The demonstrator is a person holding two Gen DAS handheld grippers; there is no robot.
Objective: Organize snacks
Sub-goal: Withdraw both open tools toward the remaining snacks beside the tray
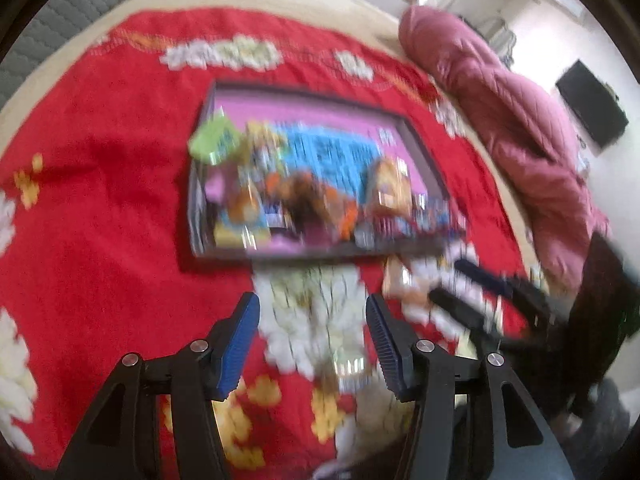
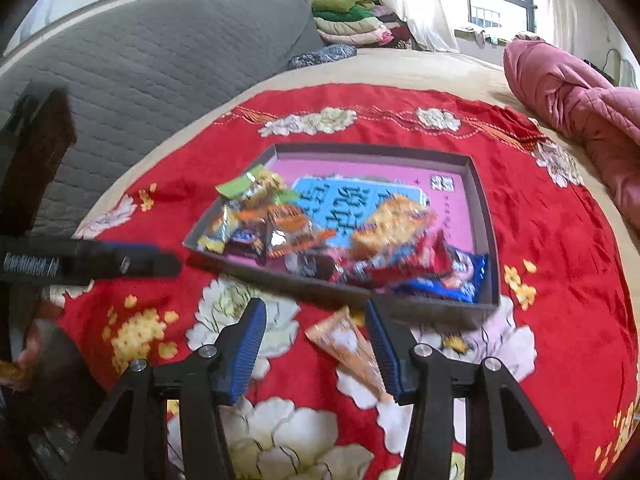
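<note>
both claws spread, pinching nothing: left claw [image 1: 312,316] over the red floral blanket [image 1: 100,220]; right claw [image 2: 316,320] over an orange snack packet [image 2: 348,344]. grey box [image 2: 486,216] of snacks at 12 o'clock.

Left gripper [image 1: 312,312]: black plastic frame, two angular arms with triangular cut-outs, round silver screw heads at the pivots, ribbed blue pads [image 1: 242,340] on the inner finger faces. Right gripper [image 2: 316,320]: same build, black arms, silver screws, ribbed blue pads [image 2: 248,344]. Seen side-on left of the box [image 2: 486,216], the left gripper shows a bare metal coil spring [image 2: 30,266].
</note>
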